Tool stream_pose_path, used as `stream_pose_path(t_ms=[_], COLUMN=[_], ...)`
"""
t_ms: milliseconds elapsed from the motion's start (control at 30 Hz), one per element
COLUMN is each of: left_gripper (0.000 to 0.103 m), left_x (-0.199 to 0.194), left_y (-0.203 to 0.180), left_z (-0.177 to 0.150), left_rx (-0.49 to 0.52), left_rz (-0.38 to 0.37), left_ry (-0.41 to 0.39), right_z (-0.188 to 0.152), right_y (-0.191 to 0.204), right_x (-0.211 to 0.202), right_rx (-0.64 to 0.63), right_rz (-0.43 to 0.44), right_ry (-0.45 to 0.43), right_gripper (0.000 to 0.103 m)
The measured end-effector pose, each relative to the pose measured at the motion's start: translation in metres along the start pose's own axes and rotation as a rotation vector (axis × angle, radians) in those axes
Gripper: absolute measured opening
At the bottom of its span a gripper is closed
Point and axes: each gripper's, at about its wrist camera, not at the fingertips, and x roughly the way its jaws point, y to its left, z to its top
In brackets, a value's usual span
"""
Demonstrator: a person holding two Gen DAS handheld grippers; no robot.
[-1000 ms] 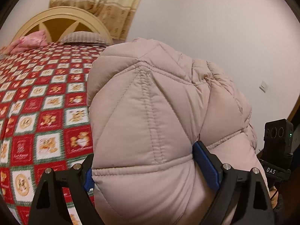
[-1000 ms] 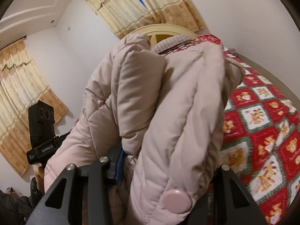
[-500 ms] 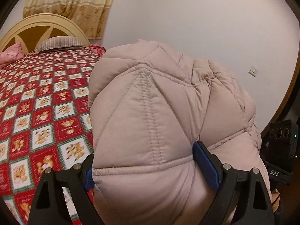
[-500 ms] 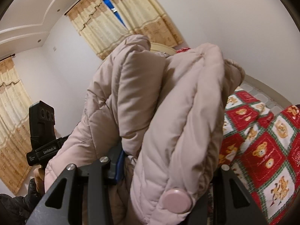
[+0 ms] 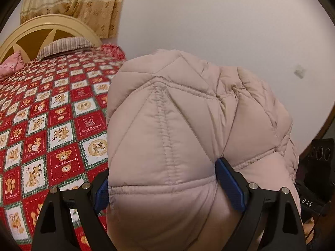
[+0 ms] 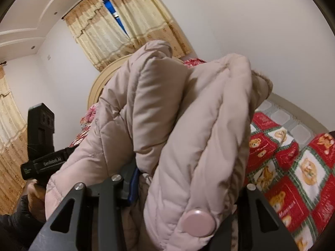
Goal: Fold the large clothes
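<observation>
Puffer jacket (image 5: 167, 136), pale pink, bunched and pinched between fingers of left gripper (image 5: 165, 186) and right gripper (image 6: 184, 179), raised over bed (image 5: 52, 125) beyond fingers. Quilt lettered "Sweet Memories". White walls, beige curtains (image 6: 104, 31).

A bed is covered by a red, white and green patchwork bedspread (image 5: 52, 125) printed with teddy bears in squares. At the head of the bed stands a cream arched headboard (image 5: 48, 31) with brown inset panels. A striped grey pillow (image 5: 65, 46) lies against the headboard, and a pink cushion (image 5: 9, 65) lies beside it at the left edge. Yellow patterned curtains (image 5: 83, 2) hang behind the headboard. The adjoining wall (image 5: 209, 21) is plain white and carries a small wall plate (image 5: 299, 72). The right wrist view shows a ceiling moulding (image 6: 25, 31) with recessed lights.
</observation>
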Motion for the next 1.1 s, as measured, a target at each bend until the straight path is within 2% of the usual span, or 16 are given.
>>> stream_pose_path(t_ms=[133, 233, 500, 567, 700, 767, 867, 933, 967, 1000, 1100], left_gripper=[0.09, 0.09, 0.1, 0.102, 0.102, 0.102, 0.102, 0.102, 0.102, 0.102, 0.102], left_x=[0.035, 0.047, 0.084, 0.087, 0.086, 0.084, 0.084, 0.083, 0.083, 0.082, 0.079], left_y=[0.012, 0.014, 0.024, 0.027, 0.03, 0.03, 0.033, 0.033, 0.031, 0.03, 0.028], left_z=[0.001, 0.003, 0.0, -0.003, -0.009, -0.01, -0.009, -0.009, -0.009, -0.009, -0.009], left_rx=[-0.033, -0.039, -0.05, -0.061, -0.045, -0.044, -0.058, -0.057, -0.052, -0.048, -0.035], left_rz=[0.068, 0.101, 0.125, 0.118, 0.107, 0.108, 0.1, 0.102, 0.109, 0.114, 0.128], left_ry=[0.045, 0.062, 0.084, 0.087, 0.076, 0.074, 0.076, 0.073, 0.07, 0.068, 0.063], right_z=[-0.007, -0.008, -0.006, -0.005, -0.007, -0.007, -0.003, 0.002, 0.004, 0.006, 0.006], right_y=[-0.031, -0.049, -0.077, -0.077, -0.08, -0.076, -0.063, -0.047, -0.034, -0.019, 0.016], right_x=[0.041, 0.06, 0.07, 0.07, 0.062, 0.046, -0.002, -0.035, -0.051, -0.059, -0.056], right_rx=[0.075, 0.147, 0.305, 0.312, 0.337, 0.319, 0.269, 0.19, 0.135, 0.078, -0.067], right_rz=[-0.019, 0.006, 0.026, 0.015, -0.011, -0.047, -0.121, -0.193, -0.211, -0.218, -0.233], right_ry=[0.06, 0.086, 0.161, 0.171, 0.16, 0.137, 0.033, -0.034, -0.056, -0.055, -0.014], right_gripper=[0.045, 0.045, 0.051, 0.054, 0.069, 0.07, 0.07, 0.061, 0.046, 0.037, 0.036])
